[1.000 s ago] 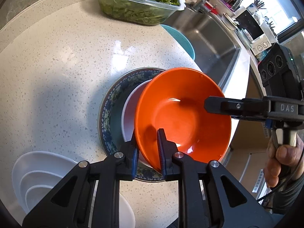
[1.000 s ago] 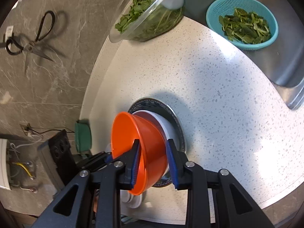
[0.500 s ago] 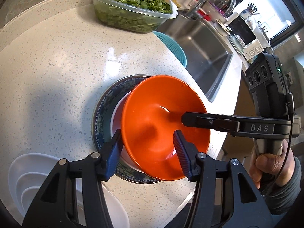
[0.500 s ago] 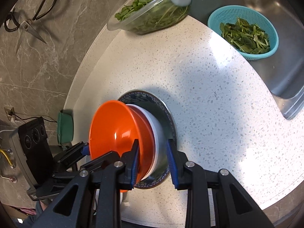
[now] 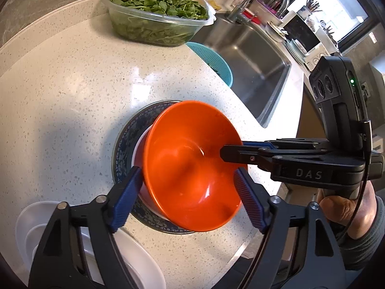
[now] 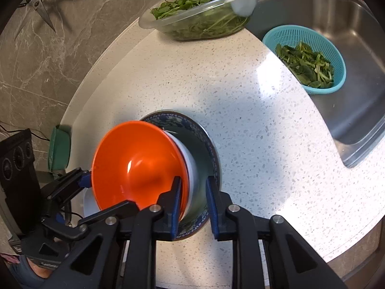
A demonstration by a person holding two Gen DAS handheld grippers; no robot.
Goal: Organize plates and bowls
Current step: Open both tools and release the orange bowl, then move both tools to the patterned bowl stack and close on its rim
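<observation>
The orange bowl [image 5: 190,168] sat tilted, mouth toward the left gripper [image 5: 186,198], whose opening jaws straddled it untouched, in a white bowl [image 6: 192,168] on the patterned plate [image 6: 207,144], its rim between the right gripper's [image 6: 192,201] closing jaws.

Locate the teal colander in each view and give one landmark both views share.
Left wrist view: teal colander sits upper centre, only its rim and side showing, between the counter edge and the sink.
Right wrist view: upper right, holding greens, in the sink.
Shared landmark: the clear tub of greens.
</observation>
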